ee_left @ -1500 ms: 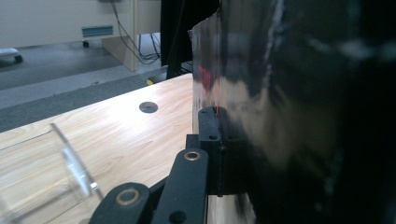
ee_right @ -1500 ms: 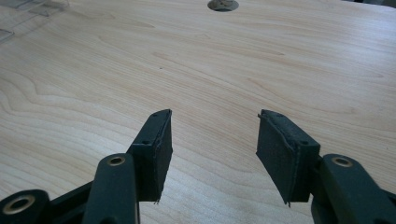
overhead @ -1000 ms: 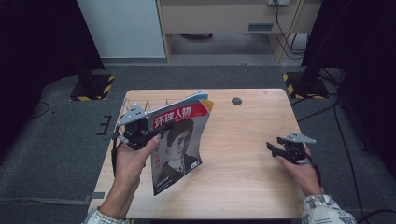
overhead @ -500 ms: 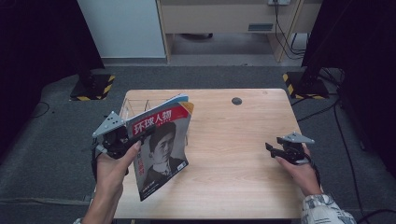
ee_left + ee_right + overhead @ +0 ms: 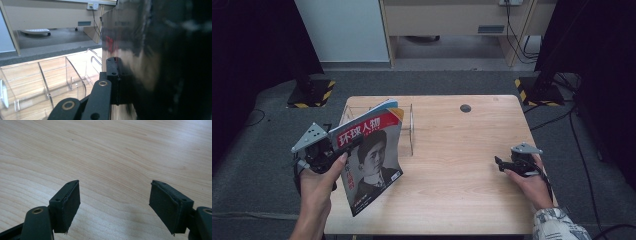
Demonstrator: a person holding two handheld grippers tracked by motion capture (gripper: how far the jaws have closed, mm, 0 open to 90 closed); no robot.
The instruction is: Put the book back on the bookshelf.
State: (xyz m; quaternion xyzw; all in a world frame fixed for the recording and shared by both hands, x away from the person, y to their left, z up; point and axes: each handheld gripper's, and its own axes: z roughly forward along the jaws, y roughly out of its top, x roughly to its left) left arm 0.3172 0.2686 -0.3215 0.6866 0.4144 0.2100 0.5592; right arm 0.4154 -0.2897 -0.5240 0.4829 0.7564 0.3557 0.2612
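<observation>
The table (image 5: 452,200) lay mostly bare, pale wood with a dark round plug near its far edge, and its whole middle and right half gave free room for moving. At the far left stood the clear rack (image 5: 404,131), its upright dividers open at the top; in the left gripper view its slots (image 5: 50,80) sat empty just to the left of the jaws. The magazine (image 5: 371,162) hung over the table's left near part, tilted, cover toward the camera, its top edge near the rack and its lower corner above the near left edge. A second earlier it had been held further right, over the middle of the left half; since then it had been carried leftward toward the table's edge and now stood in front of the rack, which I judge to be a lining-up for slipping it into a slot. The left gripper (image 5: 319,152) was clamped on the magazine's left edge, jaws pinched tight on the pages. The right gripper (image 5: 502,164) rested low at the right, well apart from everything; its jaws had just been opening and stood wide with only bare wood between them (image 5: 115,202). The tight spots were the rack's thin dividers and the left table edge close under the magazine's corner; above the rack the way was clear.
</observation>
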